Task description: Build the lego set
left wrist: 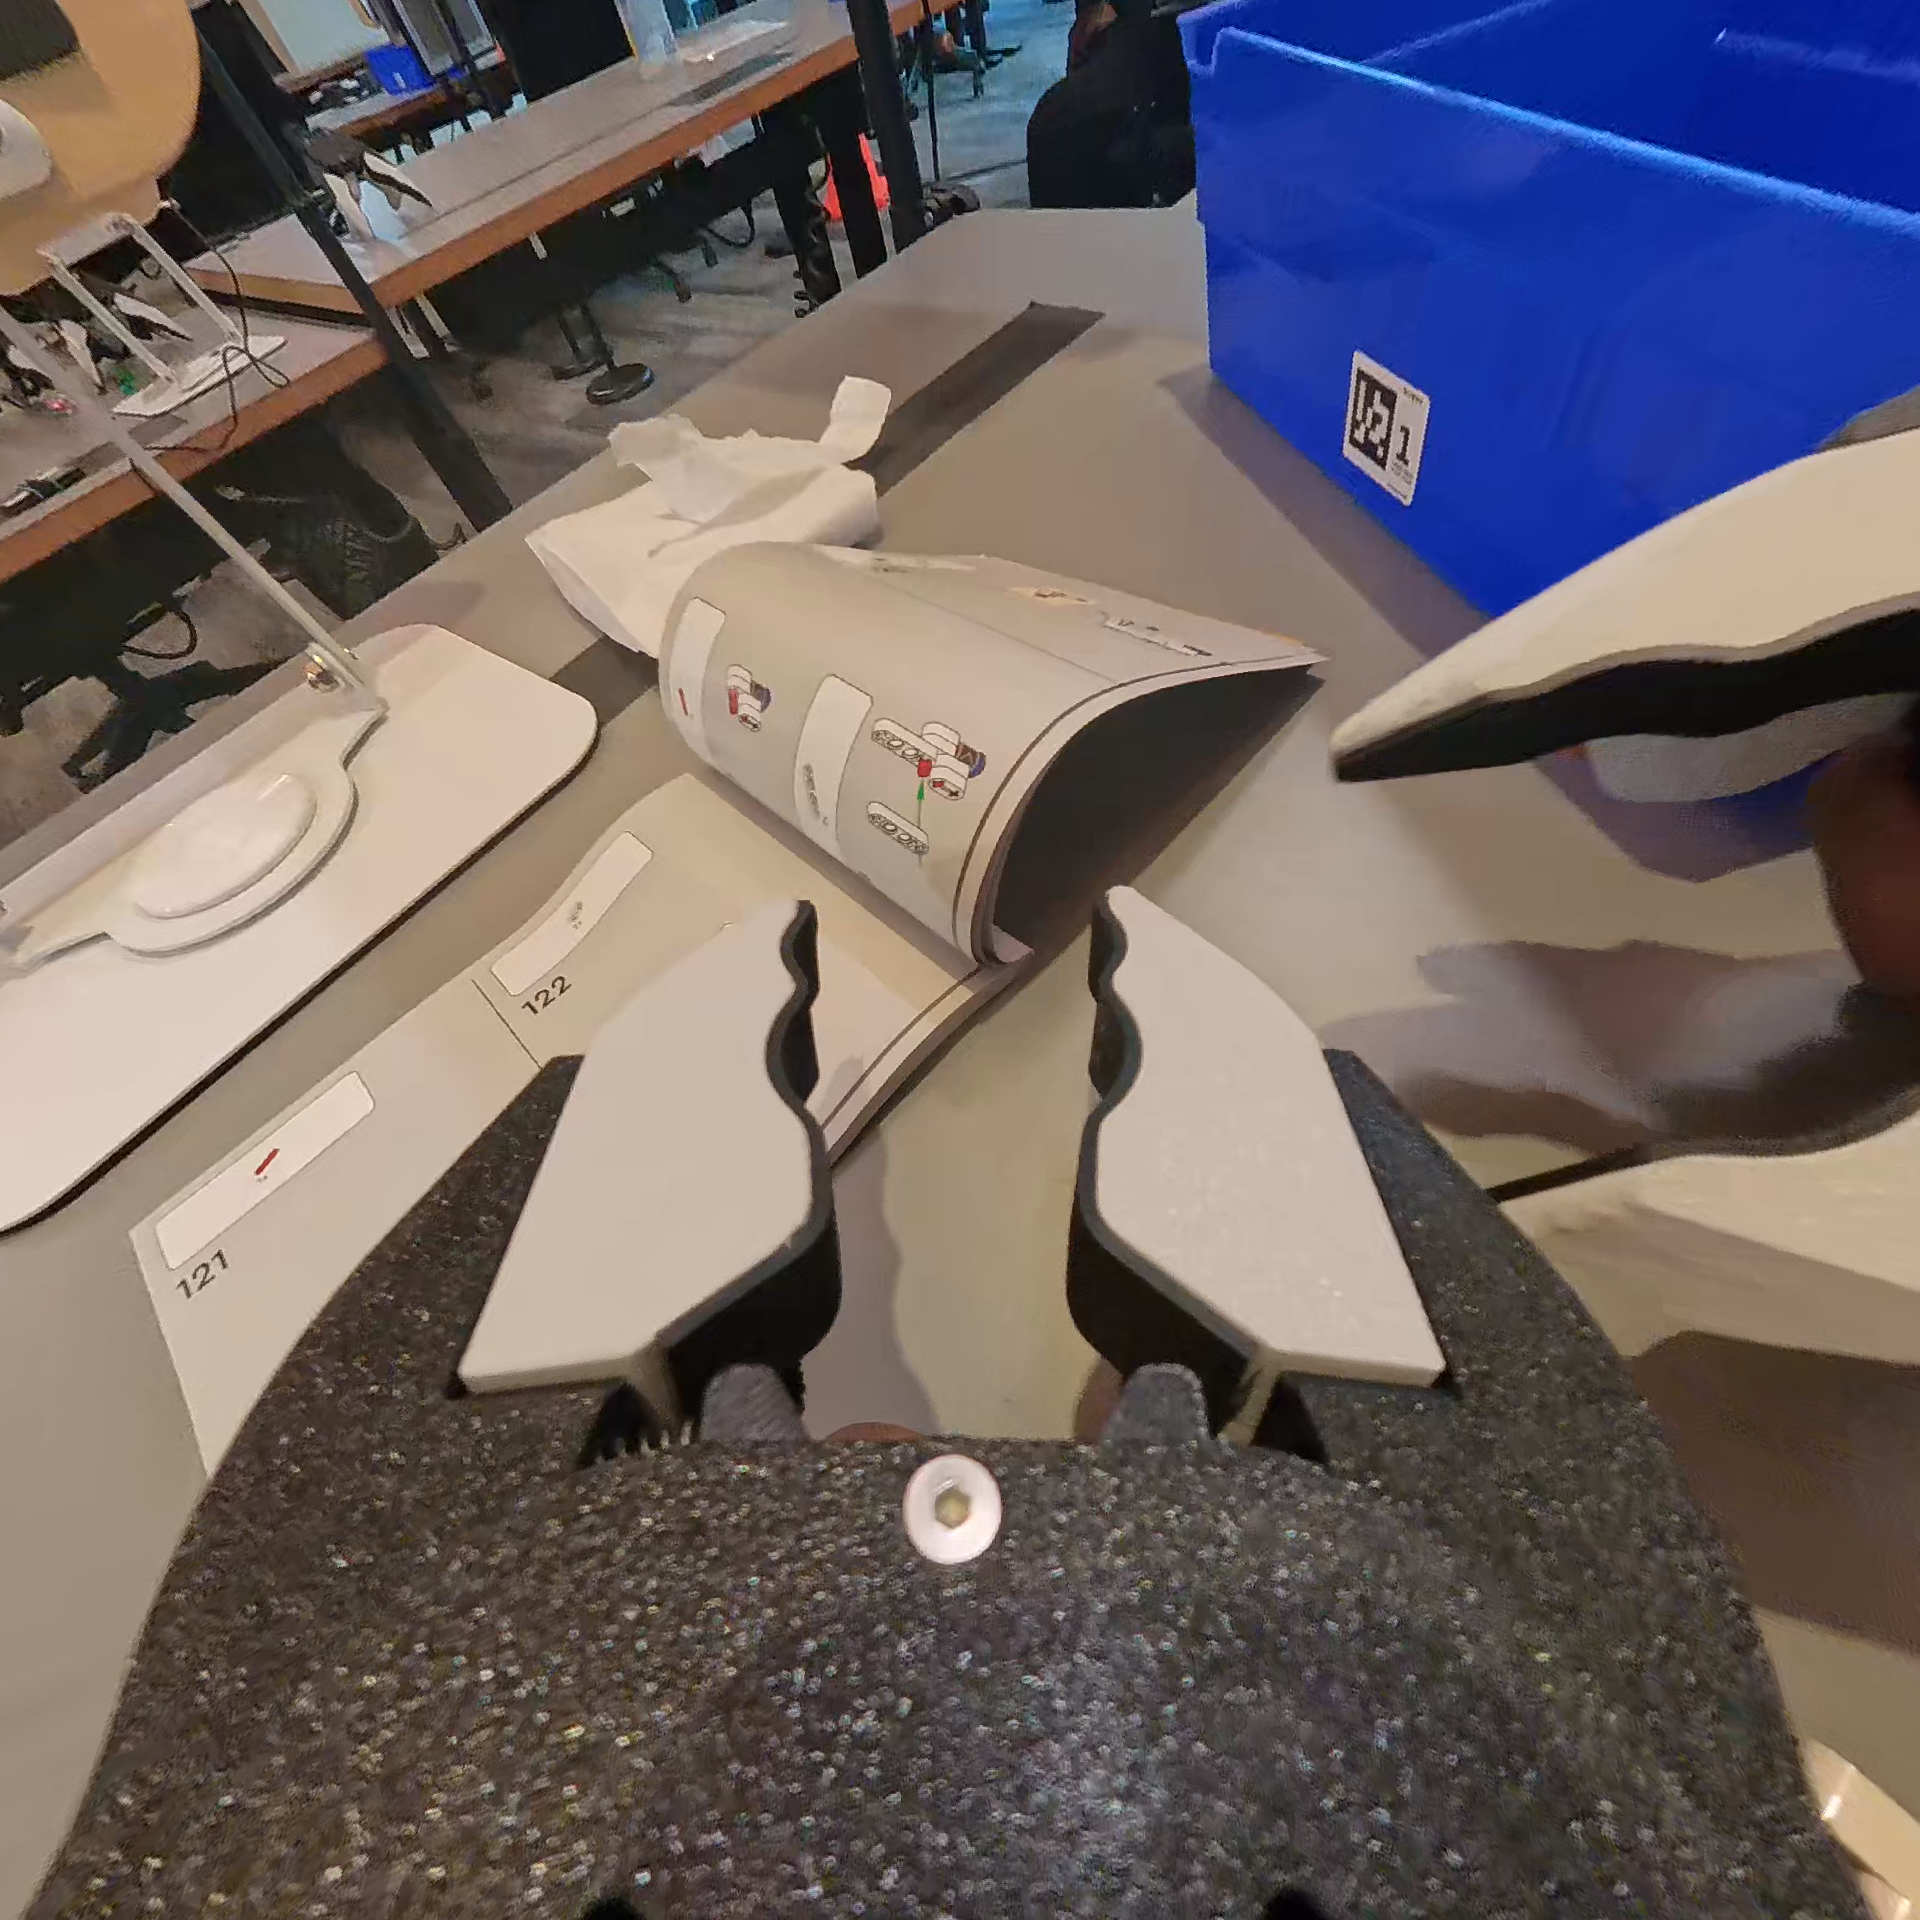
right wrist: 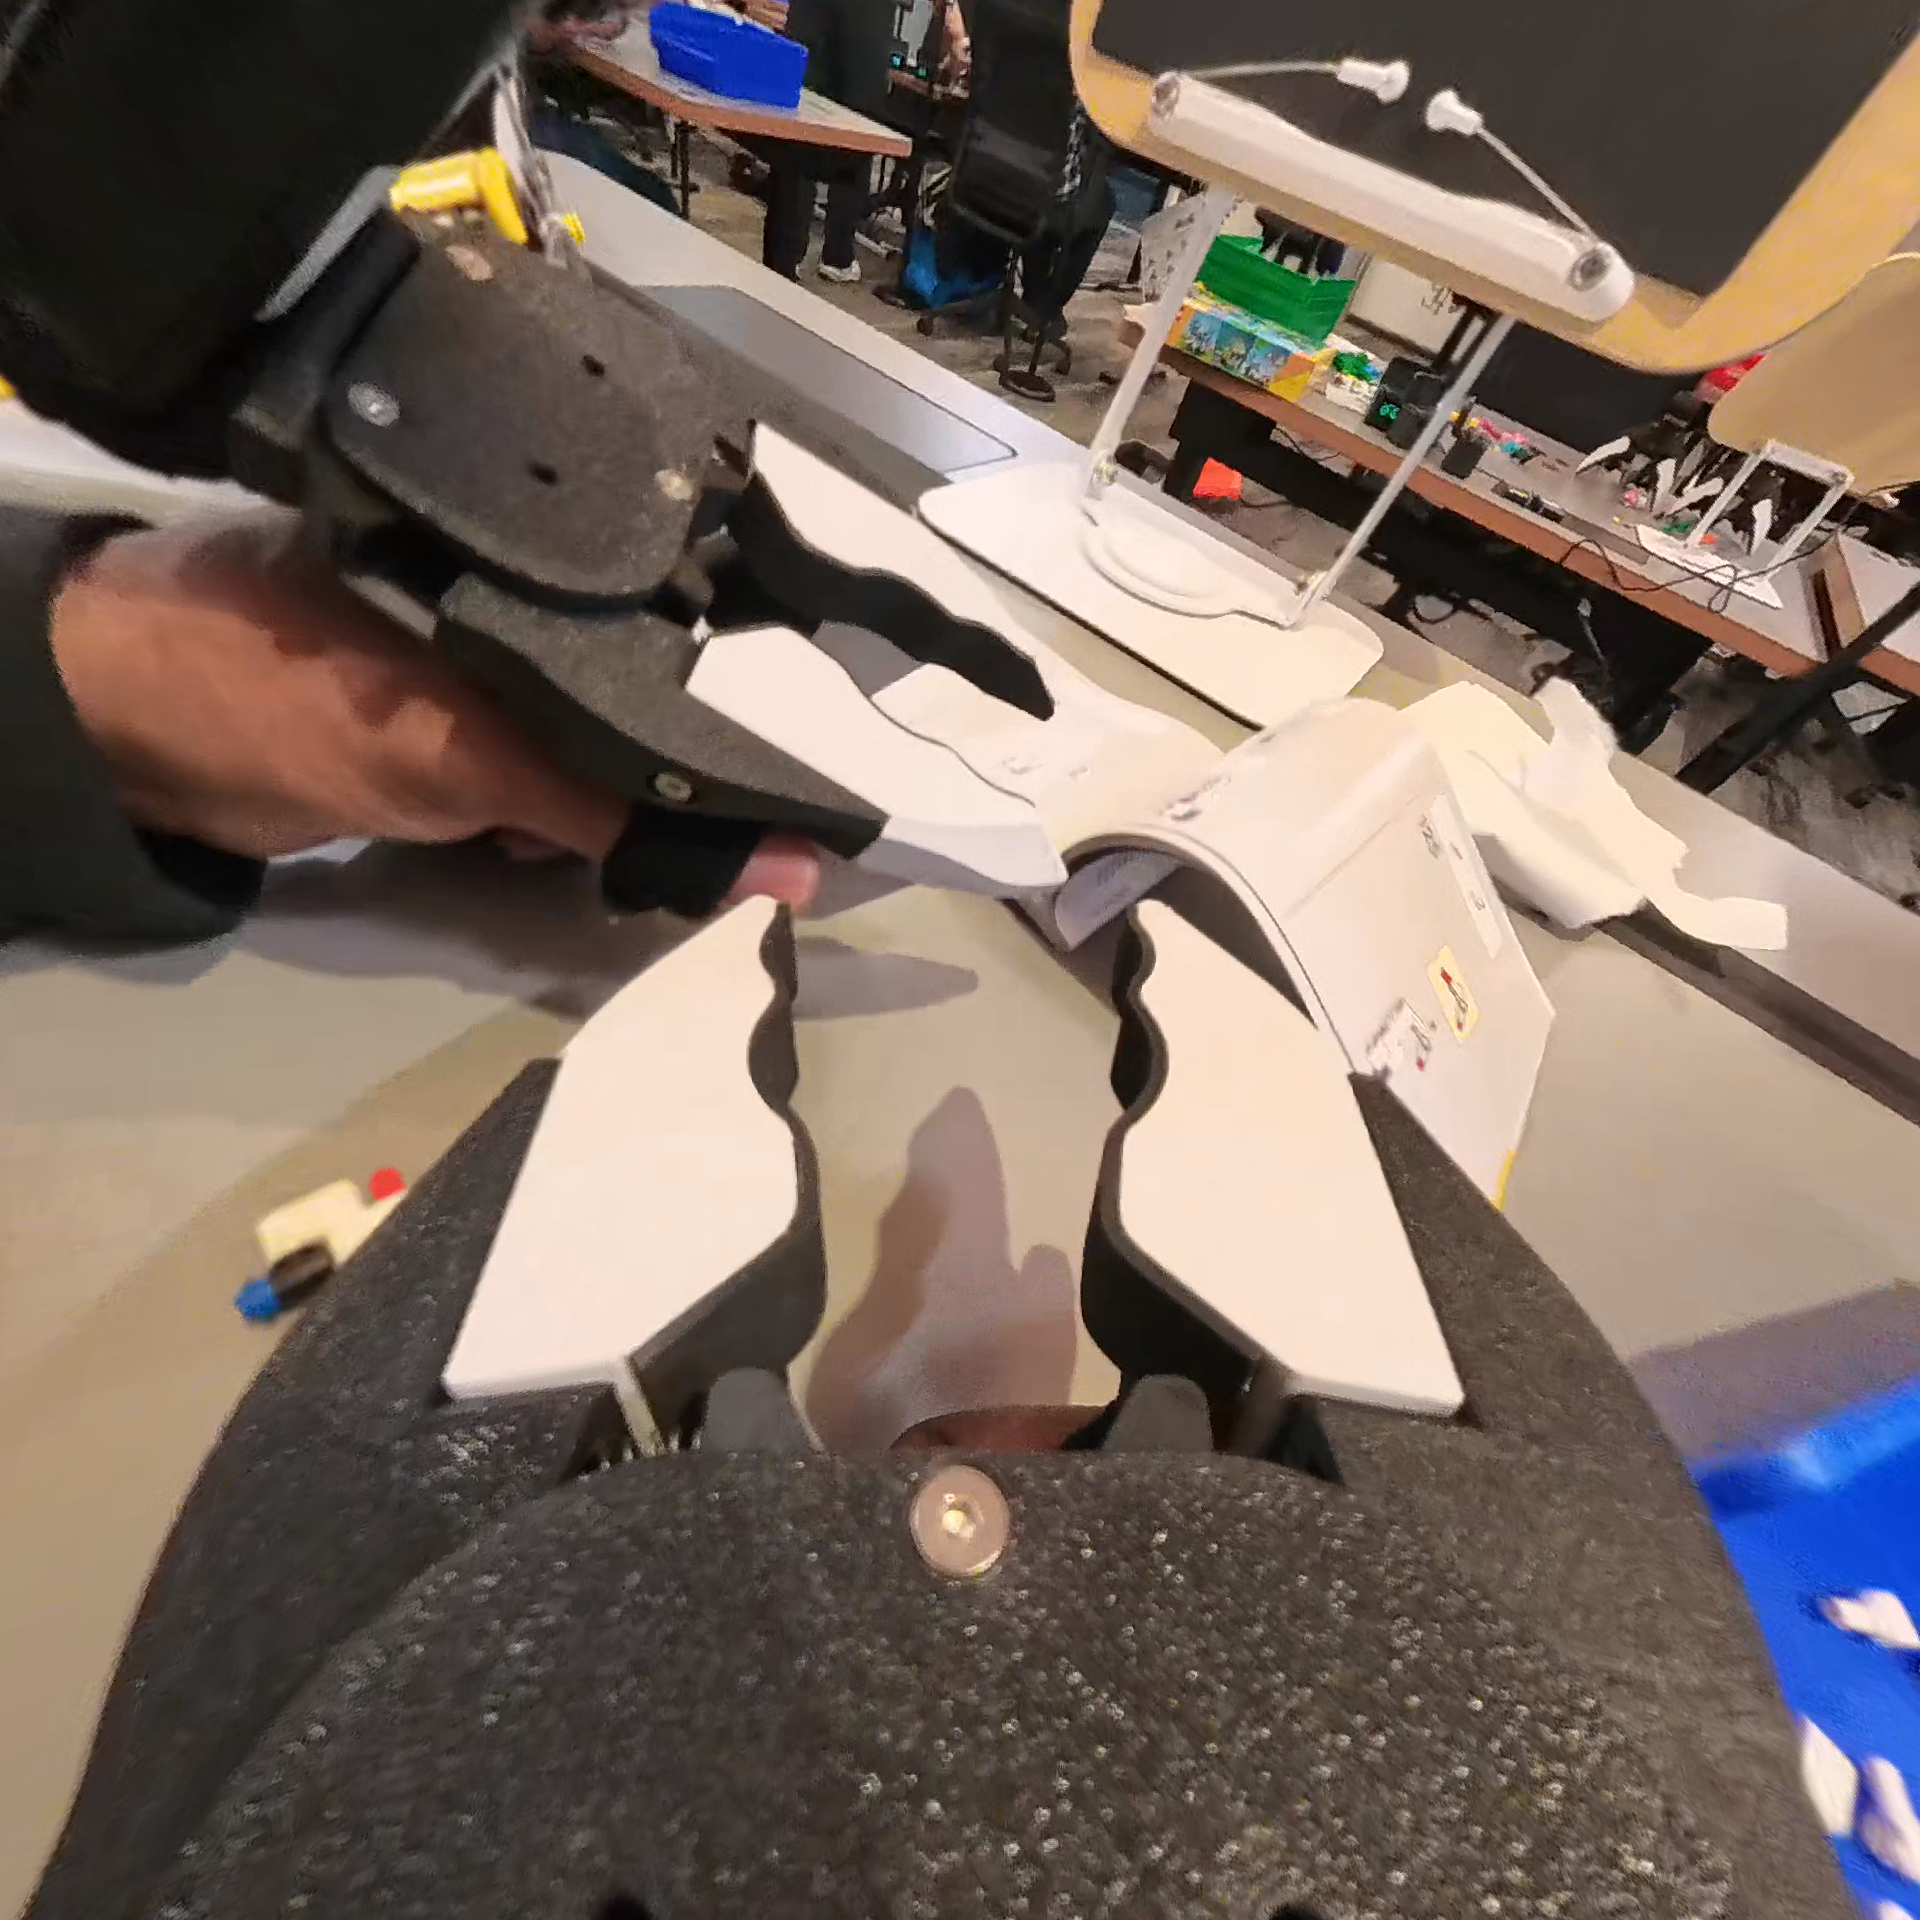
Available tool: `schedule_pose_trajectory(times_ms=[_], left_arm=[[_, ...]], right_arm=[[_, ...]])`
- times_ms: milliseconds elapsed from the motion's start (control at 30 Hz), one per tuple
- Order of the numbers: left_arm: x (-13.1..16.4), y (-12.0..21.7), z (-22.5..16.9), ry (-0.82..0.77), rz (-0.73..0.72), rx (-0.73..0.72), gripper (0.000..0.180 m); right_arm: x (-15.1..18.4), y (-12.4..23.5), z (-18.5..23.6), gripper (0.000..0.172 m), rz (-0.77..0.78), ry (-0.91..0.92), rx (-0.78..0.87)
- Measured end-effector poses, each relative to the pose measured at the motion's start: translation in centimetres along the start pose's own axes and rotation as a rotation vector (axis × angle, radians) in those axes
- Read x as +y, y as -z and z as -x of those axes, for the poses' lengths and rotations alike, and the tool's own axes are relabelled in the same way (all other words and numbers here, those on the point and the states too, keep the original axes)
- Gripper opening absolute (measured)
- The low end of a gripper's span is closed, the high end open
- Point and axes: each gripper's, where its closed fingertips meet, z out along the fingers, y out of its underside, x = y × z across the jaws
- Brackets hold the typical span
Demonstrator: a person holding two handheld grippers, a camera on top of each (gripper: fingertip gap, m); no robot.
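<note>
The left gripper is hovering low over the grey table, jaws wide apart and gripping nothing; its left finger is lying over the flat page of an open booklet, its right finger over bare table just beside the booklet's near corner. The booklet's other pages are arching up in a curl just ahead of the fingertips. The left wrist view is showing the printed diagrams on that curl, crumpled white paper behind it, a blue bin to the right with a white tag on its wall, and a white lamp base to the left. The right gripper is entering that view only as blurred fingers at the right edge.

The right gripper is also standing wide open with nothing between its pads, over bare table; its right fingertip is sitting just beside the arched pages. Only the right wrist view is showing the underside of the arch, the left gripper from the side with a hand on it and its lower finger at the booklet's edge, and a small brick assembly of white, red, black and blue lying on the table to the left. The lamp's arm and head are appearing there too.
</note>
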Motion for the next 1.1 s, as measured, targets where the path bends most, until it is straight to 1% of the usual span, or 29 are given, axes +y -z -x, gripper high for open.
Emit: schedule_pose_trajectory(times_ms=[67,133,200,533,800,1100], left_arm=[[0.0,0.0,0.0,0.006,0.001,0.001,0.049],[0.1,0.0,0.1,0.02,0.007,0.005,0.048],[0.2,0.0,-0.1,0.025,0.009,0.024,0.048],[0.1,0.0,-0.3,0.007,0.003,0.029,0.048],[0.2,0.1,-0.7,-0.043,0.004,0.022,0.048],[0.3,0.0,-1.2,-0.095,0.01,0.018,0.047]], right_arm=[[0.0,-0.9,0.3,0.06,0.025,-0.009,-0.013],[-0.1,-1.2,0.6,0.059,0.018,-0.002,-0.029],[0.0,-0.9,0.5,0.057,0.012,0.031,-0.03],[1.5,1.4,0.0,0.052,0.02,0.151,-0.053],[1.9,1.8,0.4,0.05,0.028,0.22,-0.064],[2.3,1.8,0.5,0.048,0.046,0.245,-0.06]])
